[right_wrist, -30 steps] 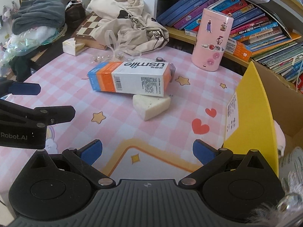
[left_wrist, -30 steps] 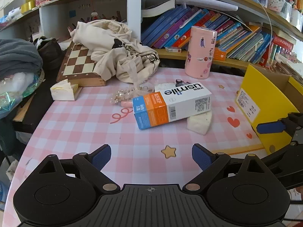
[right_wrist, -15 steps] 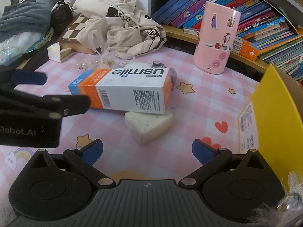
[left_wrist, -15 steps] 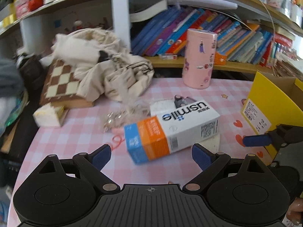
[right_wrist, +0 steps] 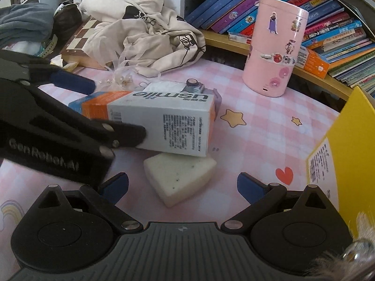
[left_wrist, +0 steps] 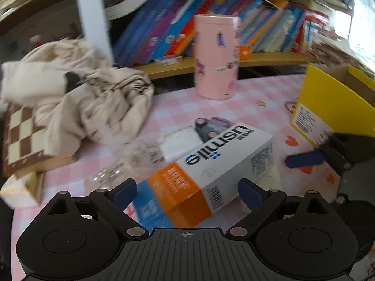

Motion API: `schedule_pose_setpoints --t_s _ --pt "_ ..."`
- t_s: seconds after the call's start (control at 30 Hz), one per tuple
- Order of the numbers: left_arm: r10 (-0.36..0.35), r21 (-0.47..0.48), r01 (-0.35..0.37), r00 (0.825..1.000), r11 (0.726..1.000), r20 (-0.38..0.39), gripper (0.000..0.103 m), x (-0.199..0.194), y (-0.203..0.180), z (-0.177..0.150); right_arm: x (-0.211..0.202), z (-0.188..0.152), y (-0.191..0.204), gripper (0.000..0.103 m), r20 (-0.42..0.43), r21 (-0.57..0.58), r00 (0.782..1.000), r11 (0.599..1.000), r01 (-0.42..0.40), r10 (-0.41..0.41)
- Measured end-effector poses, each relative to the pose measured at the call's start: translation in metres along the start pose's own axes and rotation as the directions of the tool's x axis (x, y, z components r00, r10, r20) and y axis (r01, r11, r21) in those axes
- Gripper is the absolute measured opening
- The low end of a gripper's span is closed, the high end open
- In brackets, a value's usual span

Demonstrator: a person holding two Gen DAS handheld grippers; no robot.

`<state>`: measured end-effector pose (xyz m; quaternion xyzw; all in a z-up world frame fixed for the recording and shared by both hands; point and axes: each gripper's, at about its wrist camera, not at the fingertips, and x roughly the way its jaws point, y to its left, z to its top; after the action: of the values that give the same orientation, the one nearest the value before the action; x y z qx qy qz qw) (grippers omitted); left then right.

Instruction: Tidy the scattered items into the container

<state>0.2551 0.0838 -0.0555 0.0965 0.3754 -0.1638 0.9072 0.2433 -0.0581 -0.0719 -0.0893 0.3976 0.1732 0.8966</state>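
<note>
Now both hand-held grippers gape: left hand-held gripper [left_wrist: 187, 192] apparently straddles the usmile box [left_wrist: 211, 164], right hand-held gripper [right_wrist: 182, 187] before the sponge wedge [right_wrist: 180, 175].

The left hand-held gripper [left_wrist: 187, 190] is spread wide, its blue pads [left_wrist: 123, 193] apart at 10 and 2 o'clock of its black body. From the right wrist it enters at 9 o'clock, black arm angled toward the centre, one blue finger [right_wrist: 72, 83] stretched beyond. The right hand-held gripper [right_wrist: 182, 186] is likewise spread wide, level and low, its fingertip showing at 3 o'clock in the left view
</note>
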Motion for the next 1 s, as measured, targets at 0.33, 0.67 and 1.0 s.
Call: schedule_pose_setpoints --t_s 0.33,0.67,1.0 --pt "-0.073 0.068 0.072 0.997 0.995 0.02 0.099 0.012 -0.006 0.008 0.006 0.0 -0.002 0.079 0.0 0.015 0.999 0.999 -0.04 0.04" --pt "-0.056 0.084 0.055 0.998 0.995 0.014 0.089 0.004 -0.012 0.005 -0.006 -0.005 -0.003 0.05 0.011 0.003 0.999 0.999 -0.041 0.041" --pt "-0.076 0.027 0.076 0.997 0.997 -0.007 0.042 -0.049 -0.032 -0.025 -0.039 -0.035 0.0 0.047 -0.028 -0.017 0.998 0.998 -0.054 0.053"
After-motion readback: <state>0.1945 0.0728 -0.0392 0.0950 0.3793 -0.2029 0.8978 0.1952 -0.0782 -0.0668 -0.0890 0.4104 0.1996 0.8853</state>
